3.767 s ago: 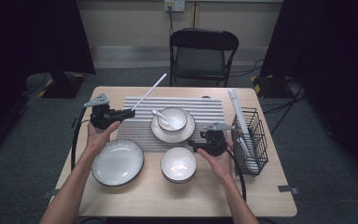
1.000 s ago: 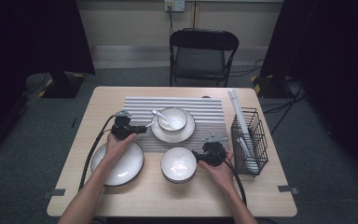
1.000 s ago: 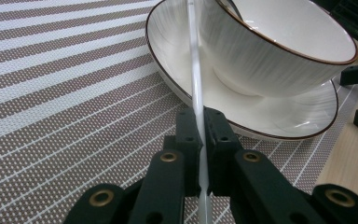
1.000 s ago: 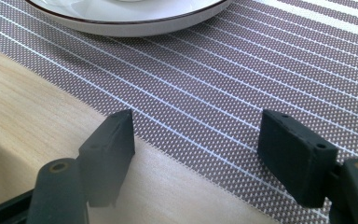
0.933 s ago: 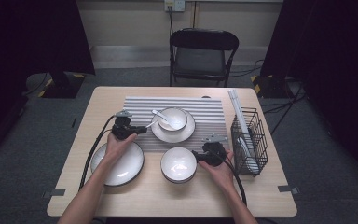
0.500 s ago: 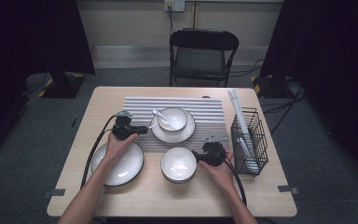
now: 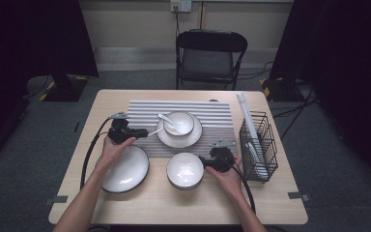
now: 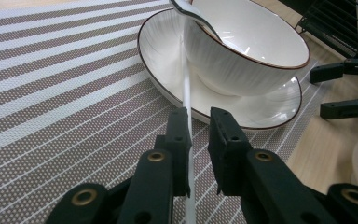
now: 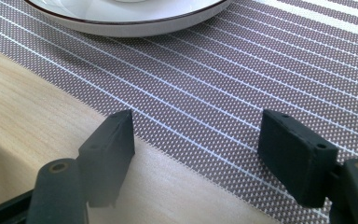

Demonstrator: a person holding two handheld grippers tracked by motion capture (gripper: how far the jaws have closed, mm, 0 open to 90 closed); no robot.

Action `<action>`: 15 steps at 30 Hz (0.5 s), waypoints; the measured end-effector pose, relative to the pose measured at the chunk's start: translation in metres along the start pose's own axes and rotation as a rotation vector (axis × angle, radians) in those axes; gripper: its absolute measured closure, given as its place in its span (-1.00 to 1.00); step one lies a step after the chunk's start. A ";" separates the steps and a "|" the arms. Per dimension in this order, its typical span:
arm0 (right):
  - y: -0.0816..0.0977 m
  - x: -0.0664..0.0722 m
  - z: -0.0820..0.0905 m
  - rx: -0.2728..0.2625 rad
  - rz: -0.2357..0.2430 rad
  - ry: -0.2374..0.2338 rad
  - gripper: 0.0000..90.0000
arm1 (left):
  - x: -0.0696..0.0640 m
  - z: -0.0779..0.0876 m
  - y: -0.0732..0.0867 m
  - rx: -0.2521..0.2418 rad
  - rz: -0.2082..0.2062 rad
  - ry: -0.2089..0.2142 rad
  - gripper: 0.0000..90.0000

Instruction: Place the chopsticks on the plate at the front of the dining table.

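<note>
My left gripper (image 7: 144,131) (image 8: 199,119) sits low over the striped mat (image 7: 183,108), left of the saucer (image 8: 168,56). A thin white stick (image 8: 186,84) (image 7: 154,130) runs between its jaws. Its far end leans on the saucer beside the white bowl (image 8: 251,46), which holds a spoon (image 8: 196,16). The jaws have just been opening: the stick lies along one pad and a gap shows on the other side. My right gripper (image 7: 203,162) (image 9: 196,135) stands wide open and empty over the mat's front edge, right of a second white bowl (image 7: 185,170).
A large white plate (image 7: 123,169) lies at the front left under my left wrist. A black wire rack (image 7: 258,145) with long white sticks (image 7: 246,116) stands at the right edge. A folding chair (image 7: 211,53) is behind the table.
Since the oldest frame my left gripper has carried the white stick from the table's back left to the saucer's left side. Over the last second the hands look almost unchanged.
</note>
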State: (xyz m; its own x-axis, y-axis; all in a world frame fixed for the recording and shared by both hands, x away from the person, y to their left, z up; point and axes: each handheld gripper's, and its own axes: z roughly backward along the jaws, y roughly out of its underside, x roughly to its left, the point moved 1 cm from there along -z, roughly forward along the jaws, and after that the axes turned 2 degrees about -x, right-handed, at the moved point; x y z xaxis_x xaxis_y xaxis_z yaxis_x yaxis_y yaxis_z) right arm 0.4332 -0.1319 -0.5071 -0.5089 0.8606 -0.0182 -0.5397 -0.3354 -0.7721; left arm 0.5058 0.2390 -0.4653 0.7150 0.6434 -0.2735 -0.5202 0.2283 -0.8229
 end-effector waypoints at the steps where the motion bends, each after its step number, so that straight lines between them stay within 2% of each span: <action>1: 0.000 0.000 0.000 0.000 -0.001 0.001 -0.41 | -0.001 0.002 0.000 0.003 -0.003 0.001 0.78; 6: 0.000 0.000 0.000 0.000 -0.002 0.001 -0.41 | -0.007 0.008 -0.001 0.012 -0.035 -0.004 0.81; 9: 0.000 0.000 0.000 0.000 -0.001 0.000 -0.41 | -0.007 0.010 0.003 0.006 -0.028 -0.005 0.80; 11: 0.000 0.000 0.000 -0.001 -0.002 0.001 -0.41 | -0.004 0.009 0.009 0.013 -0.029 -0.002 0.76; 15: 0.000 0.000 0.000 -0.001 -0.002 0.001 -0.41 | -0.002 0.009 0.014 0.028 -0.027 0.005 0.77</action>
State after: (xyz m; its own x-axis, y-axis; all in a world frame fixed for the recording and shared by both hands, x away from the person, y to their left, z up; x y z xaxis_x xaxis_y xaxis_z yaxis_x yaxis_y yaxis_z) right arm 0.4332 -0.1316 -0.5071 -0.5069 0.8618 -0.0169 -0.5402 -0.3329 -0.7729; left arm 0.4934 0.2472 -0.4717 0.7312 0.6332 -0.2538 -0.5135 0.2659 -0.8159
